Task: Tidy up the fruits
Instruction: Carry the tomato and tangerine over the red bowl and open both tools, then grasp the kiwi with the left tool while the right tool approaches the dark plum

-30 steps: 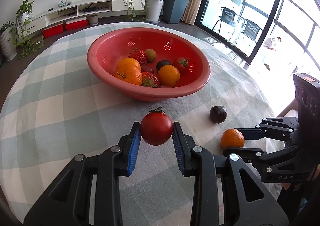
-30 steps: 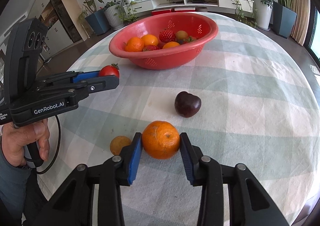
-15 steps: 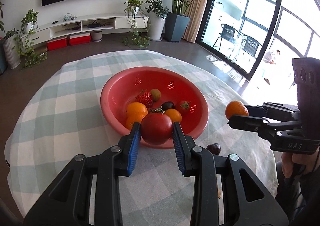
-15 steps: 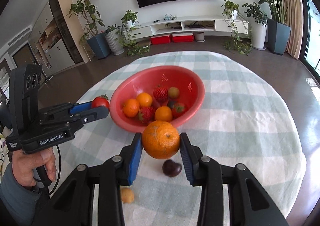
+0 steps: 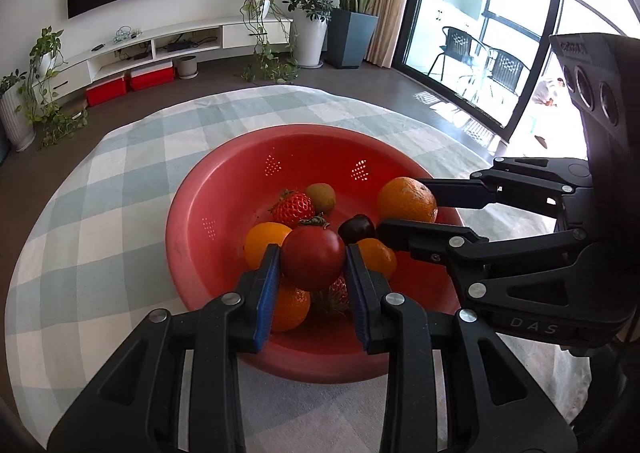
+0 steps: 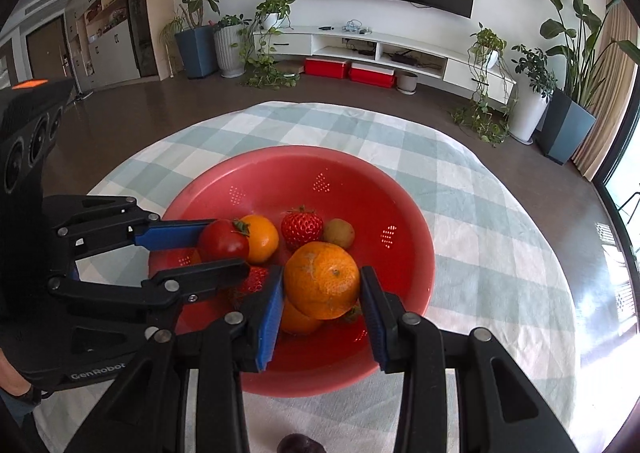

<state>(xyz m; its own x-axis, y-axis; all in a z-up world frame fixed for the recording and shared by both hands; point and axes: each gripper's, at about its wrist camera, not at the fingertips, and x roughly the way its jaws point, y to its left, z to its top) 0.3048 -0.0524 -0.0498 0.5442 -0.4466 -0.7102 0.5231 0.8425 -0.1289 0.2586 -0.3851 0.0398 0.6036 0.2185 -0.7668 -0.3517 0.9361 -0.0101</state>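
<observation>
My left gripper (image 5: pixel 313 265) is shut on a red tomato (image 5: pixel 312 257) and holds it over the red bowl (image 5: pixel 224 189). My right gripper (image 6: pixel 322 289) is shut on an orange (image 6: pixel 322 280) and holds it over the same bowl (image 6: pixel 416 237). In the left wrist view the right gripper (image 5: pixel 404 209) holds the orange (image 5: pixel 406 200) at the bowl's right side. In the right wrist view the left gripper (image 6: pixel 216 249) holds the tomato (image 6: pixel 222 240) at the bowl's left side. The bowl holds oranges, strawberries (image 6: pixel 302 225), a kiwi (image 6: pixel 339 233) and a dark plum (image 5: pixel 357 228).
The bowl stands on a round table with a checked cloth (image 6: pixel 480 221). A dark plum (image 6: pixel 298 445) lies on the cloth near the front edge, below my right gripper. The table edge curves away on all sides, with floor and plants beyond.
Both grippers have lifted their fruit off the cloth and moved forward over the bowl. The tomato and the orange now hang above the fruit inside it.
</observation>
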